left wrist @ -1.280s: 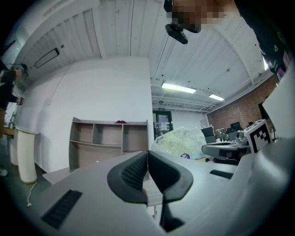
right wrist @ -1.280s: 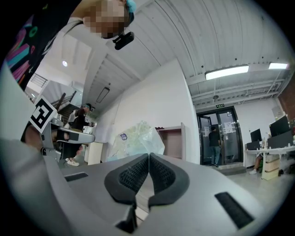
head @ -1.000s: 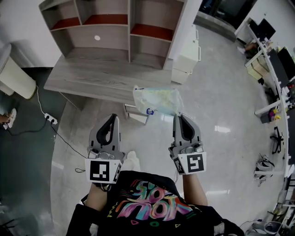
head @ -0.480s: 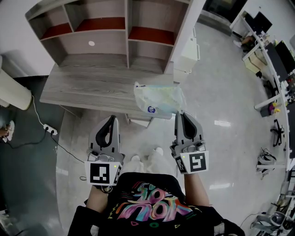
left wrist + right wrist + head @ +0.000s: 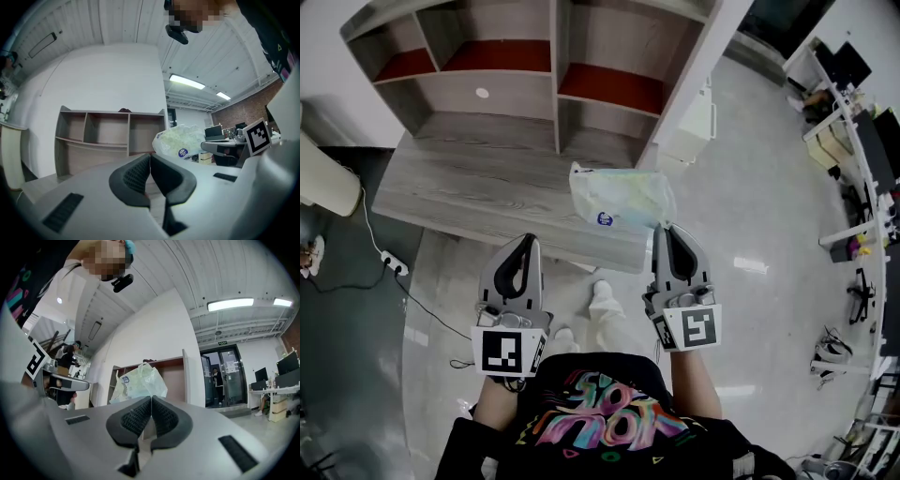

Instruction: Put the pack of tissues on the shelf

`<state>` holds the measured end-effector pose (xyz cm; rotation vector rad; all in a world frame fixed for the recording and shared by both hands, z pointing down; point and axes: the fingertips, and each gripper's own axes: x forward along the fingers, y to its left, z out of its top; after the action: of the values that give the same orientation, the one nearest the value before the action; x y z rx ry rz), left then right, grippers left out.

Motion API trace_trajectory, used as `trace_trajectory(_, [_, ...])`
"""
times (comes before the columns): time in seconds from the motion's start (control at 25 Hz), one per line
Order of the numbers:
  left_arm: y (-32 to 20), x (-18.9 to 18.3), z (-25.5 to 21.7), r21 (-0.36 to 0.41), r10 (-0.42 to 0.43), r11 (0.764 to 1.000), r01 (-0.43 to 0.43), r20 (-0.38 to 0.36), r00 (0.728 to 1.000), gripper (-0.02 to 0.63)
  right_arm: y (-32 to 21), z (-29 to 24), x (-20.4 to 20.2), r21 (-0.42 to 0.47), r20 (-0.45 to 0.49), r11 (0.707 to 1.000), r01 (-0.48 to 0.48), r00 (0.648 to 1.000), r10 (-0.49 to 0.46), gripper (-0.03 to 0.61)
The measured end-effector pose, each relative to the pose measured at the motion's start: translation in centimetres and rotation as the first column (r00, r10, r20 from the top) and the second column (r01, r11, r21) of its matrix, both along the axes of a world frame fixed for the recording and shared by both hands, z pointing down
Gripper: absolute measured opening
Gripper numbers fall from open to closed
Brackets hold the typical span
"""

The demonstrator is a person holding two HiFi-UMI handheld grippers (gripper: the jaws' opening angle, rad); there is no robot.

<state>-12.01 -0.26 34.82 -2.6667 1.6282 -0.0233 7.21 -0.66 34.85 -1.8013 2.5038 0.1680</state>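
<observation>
The pack of tissues (image 5: 619, 197), a pale crinkled plastic bag with a blue round label, hangs over the front edge of the grey wooden desk (image 5: 478, 183). My right gripper (image 5: 662, 229) is shut on the pack's near corner. In the right gripper view the pack (image 5: 138, 383) rises just past the closed jaw tips (image 5: 151, 399). My left gripper (image 5: 525, 240) is shut and empty, level with the right one and to its left. From the left gripper (image 5: 150, 157) the pack (image 5: 180, 139) shows to the right. The shelf unit (image 5: 553, 80), with open compartments, stands on the desk's far side.
A white drawer cabinet (image 5: 692, 127) stands right of the desk. A white rounded object (image 5: 323, 183) sits at far left, with a power strip and cable (image 5: 389, 264) on the floor. Office desks (image 5: 862, 141) line the far right. The person's feet (image 5: 600, 302) are below the desk edge.
The desk and shelf have come closer and lower in the head view. The pack, still held by the right gripper, has passed from over the floor to over the desk's front edge.
</observation>
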Motion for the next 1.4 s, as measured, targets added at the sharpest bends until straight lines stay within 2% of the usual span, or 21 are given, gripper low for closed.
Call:
trace_trajectory(0.2, [-4.9, 2.9, -0.9, 0.016, -0.050, 0.999, 0.050, -0.006, 0.999, 0.025, -6.1, -1.8, 2.8, 0.024, 0.039, 0.999, 0.034, 0.999, -0.035, 0.017])
trace_trajectory(0.4, [-9.6, 5.4, -2.2, 0.037, -0.103, 0.994, 0.104, -0.012, 0.995, 0.025, -11.7, -2.6, 5.3, 0.042, -0.004, 0.994, 0.098, 0.995, -0.098, 0.017])
trace_trajectory(0.68, [-15.7, 5.7, -2.6, 0.051, -0.166, 0.985, 0.166, -0.020, 0.986, 0.025, -18.9, -3.3, 5.0, 0.062, -0.004, 0.984, 0.170, 0.985, -0.170, 0.017])
trace_trajectory(0.96, [-16.4, 6.1, -2.7, 0.042, -0.187, 0.981, 0.188, -0.014, 0.982, 0.025, -20.0, -3.1, 4.9, 0.053, 0.022, 0.979, 0.198, 0.980, -0.199, 0.017])
trace_trajectory(1.4, [-18.5, 5.1, -2.8, 0.037, -0.150, 0.988, 0.150, -0.002, 0.989, 0.025, -21.3, -2.8, 3.7, 0.045, 0.026, 0.984, 0.173, 0.984, -0.175, 0.017])
